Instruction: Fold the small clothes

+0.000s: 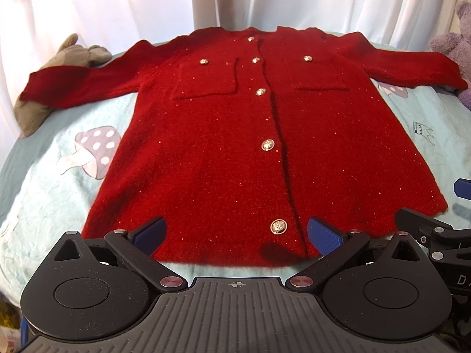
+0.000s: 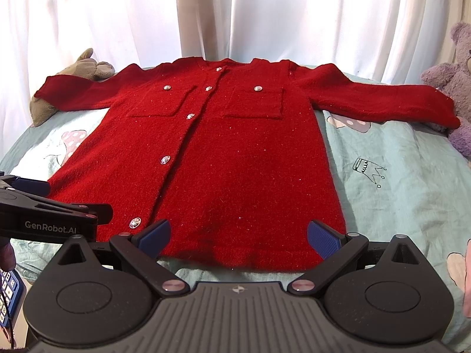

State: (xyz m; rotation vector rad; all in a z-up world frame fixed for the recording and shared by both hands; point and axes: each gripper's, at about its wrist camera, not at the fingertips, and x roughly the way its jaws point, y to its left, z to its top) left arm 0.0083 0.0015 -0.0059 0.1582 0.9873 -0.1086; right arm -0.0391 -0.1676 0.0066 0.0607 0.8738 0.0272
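White curtains (image 2: 206, 14) hang behind a pale green sheet (image 2: 382, 153) printed with mushrooms. On it a red cardigan (image 1: 235, 135) lies flat, front up, buttoned, sleeves spread. The left sleeve end covers a grey plush (image 1: 32, 111); the right cuff touches a purple teddy (image 2: 459, 88), which the left view cuts off. Only the right view shows a crown drawing (image 2: 368, 170) clearly. Both grippers, left gripper (image 1: 235, 234) and right gripper (image 2: 238, 234), hover spread wide above the hem, holding nothing.
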